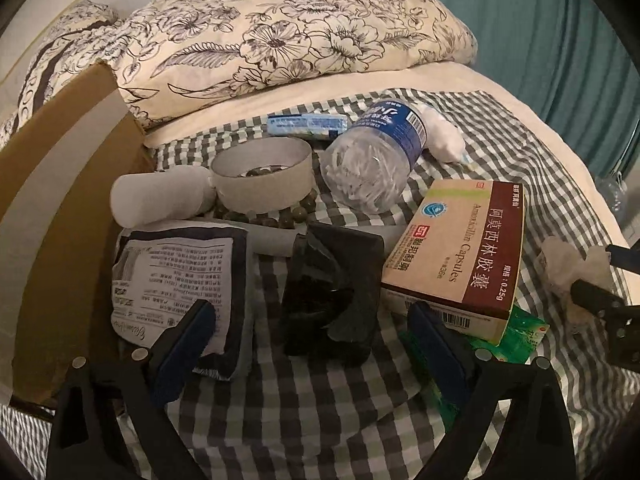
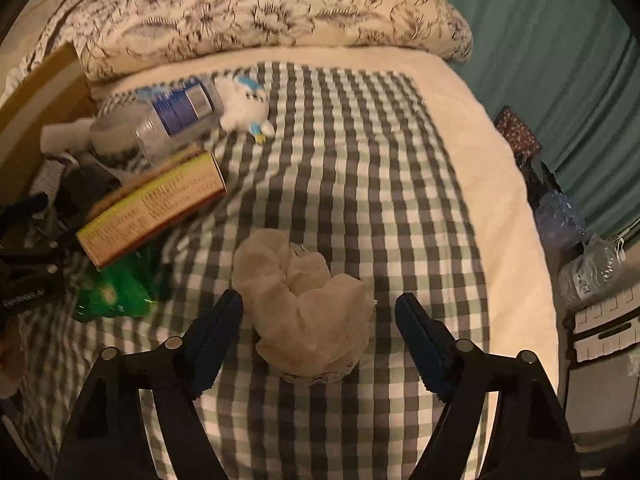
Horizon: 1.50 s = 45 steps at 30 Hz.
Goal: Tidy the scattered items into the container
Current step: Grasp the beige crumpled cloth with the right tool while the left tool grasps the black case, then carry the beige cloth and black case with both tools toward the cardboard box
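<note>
Scattered items lie on a checked cloth (image 1: 304, 392) on a bed. My left gripper (image 1: 316, 320) is open above a black case (image 1: 332, 292), between a printed grey pouch (image 1: 180, 280) and a capsule box (image 1: 460, 260). A cardboard box (image 1: 60, 200) stands at the left. My right gripper (image 2: 320, 312) is open around a cream crumpled scrunchie-like cloth (image 2: 304, 300), fingers apart on either side, not touching. The capsule box (image 2: 156, 204), water bottle (image 2: 176, 116) and white plush toy (image 2: 244, 108) show at upper left in the right wrist view.
A white roll (image 1: 160, 196), tape ring (image 1: 264, 172) with dark beads, water bottle (image 1: 376, 152), blue tube (image 1: 308, 124), plush toy (image 1: 444, 136) and green packet (image 1: 516, 332) lie nearby. A floral pillow (image 1: 280, 36) is behind. Bags (image 2: 560, 220) stand beside the bed at right.
</note>
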Each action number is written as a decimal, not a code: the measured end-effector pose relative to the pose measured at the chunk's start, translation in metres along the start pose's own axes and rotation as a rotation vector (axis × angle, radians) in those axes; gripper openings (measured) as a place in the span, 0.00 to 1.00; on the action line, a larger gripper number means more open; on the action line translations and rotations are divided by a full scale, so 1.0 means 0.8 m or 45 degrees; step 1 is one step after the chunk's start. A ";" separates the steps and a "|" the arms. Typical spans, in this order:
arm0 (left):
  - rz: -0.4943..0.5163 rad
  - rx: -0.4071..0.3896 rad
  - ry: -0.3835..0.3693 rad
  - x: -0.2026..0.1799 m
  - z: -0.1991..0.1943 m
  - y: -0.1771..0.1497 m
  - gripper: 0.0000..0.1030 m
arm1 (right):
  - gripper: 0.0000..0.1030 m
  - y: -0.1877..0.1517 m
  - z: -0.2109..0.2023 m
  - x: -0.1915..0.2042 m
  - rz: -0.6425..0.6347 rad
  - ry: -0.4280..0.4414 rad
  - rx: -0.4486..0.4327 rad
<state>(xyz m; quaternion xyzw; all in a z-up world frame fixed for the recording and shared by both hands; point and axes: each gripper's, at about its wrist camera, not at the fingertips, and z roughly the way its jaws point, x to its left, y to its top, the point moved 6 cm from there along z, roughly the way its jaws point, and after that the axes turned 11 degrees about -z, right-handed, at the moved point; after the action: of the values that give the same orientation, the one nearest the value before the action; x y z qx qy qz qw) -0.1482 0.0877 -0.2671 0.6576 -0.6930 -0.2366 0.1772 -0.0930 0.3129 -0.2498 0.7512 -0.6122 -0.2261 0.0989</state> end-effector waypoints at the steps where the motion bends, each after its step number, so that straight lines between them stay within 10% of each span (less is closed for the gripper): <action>1: 0.002 0.002 -0.004 -0.001 0.001 0.000 0.96 | 0.76 0.000 0.003 0.001 -0.015 -0.009 0.008; 8: 0.002 0.013 -0.004 -0.005 0.016 0.002 0.89 | 0.76 -0.001 0.023 0.010 -0.077 -0.025 0.053; 16: 0.003 -0.008 -0.033 -0.003 0.015 0.005 0.46 | 0.76 0.000 0.036 0.007 -0.044 -0.017 0.082; 21: -0.035 -0.018 -0.073 0.001 0.002 0.008 0.45 | 0.73 0.000 0.038 0.005 -0.029 0.004 0.100; 29: -0.071 -0.056 -0.126 0.009 -0.027 0.013 0.45 | 0.21 0.004 0.033 0.011 -0.067 0.007 0.137; 45: -0.052 -0.190 -0.100 0.009 -0.106 0.028 0.45 | 0.13 0.021 -0.055 -0.002 0.048 -0.003 -0.056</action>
<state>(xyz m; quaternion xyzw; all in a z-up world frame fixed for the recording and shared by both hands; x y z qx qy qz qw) -0.1198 0.0727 -0.1849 0.6467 -0.6664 -0.3169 0.1934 -0.0878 0.3045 -0.2036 0.7369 -0.6212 -0.2384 0.1191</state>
